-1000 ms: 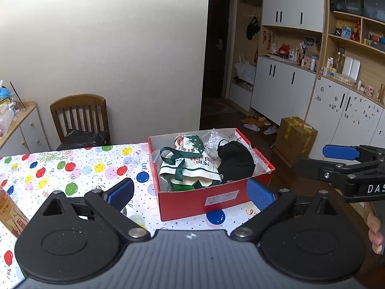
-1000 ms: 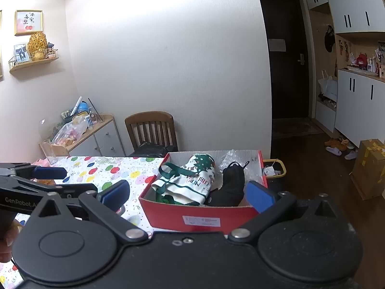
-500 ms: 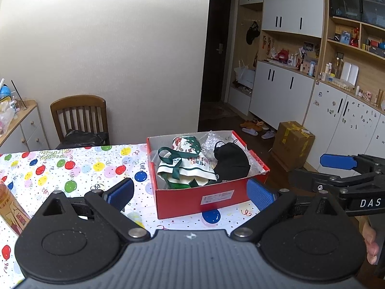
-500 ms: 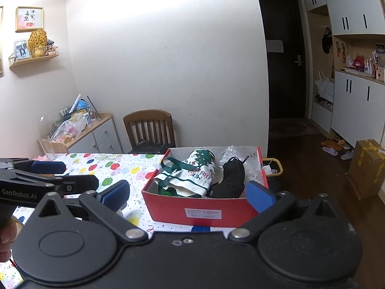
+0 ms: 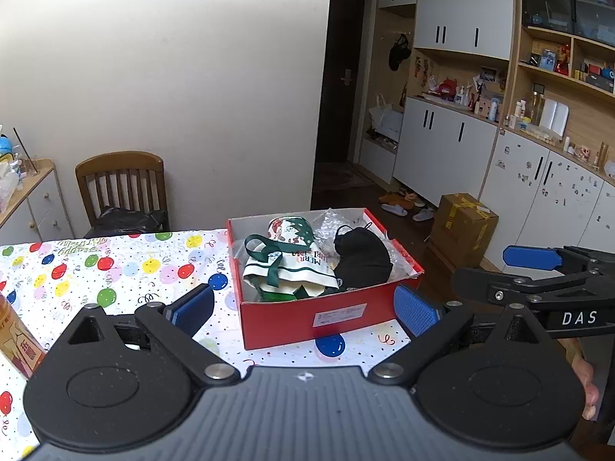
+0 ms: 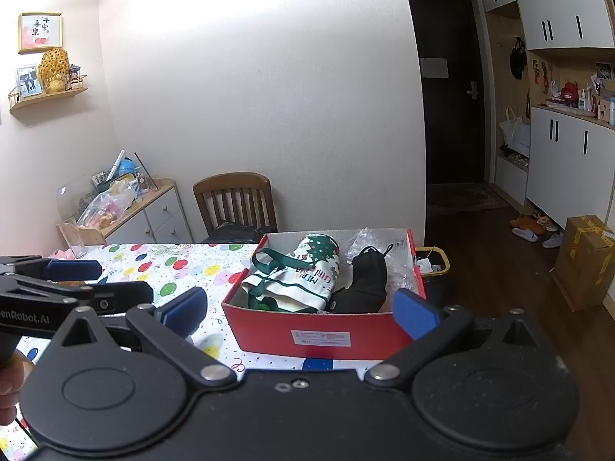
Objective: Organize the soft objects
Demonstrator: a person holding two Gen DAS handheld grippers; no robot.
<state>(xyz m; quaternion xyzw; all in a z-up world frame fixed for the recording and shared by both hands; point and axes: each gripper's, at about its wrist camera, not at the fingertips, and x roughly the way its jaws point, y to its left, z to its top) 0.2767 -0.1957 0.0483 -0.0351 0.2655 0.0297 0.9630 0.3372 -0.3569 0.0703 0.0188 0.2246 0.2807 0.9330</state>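
Observation:
A red shoebox stands open on the table's right end. Inside lie a white and green Christmas cloth bag, a black face mask and crumpled clear plastic. My left gripper is open and empty, held back from the box's near side. My right gripper is open and empty, also short of the box. The right gripper shows at the right in the left wrist view; the left gripper shows at the left in the right wrist view.
The table has a balloon-print cloth. A bottle stands at its left edge, a glass at the far corner. A wooden chair stands behind, a sideboard to the left, a cardboard box on the floor.
Both grippers have drawn back and risen a little from the box, which looks smaller and lower. Both stay open and empty.

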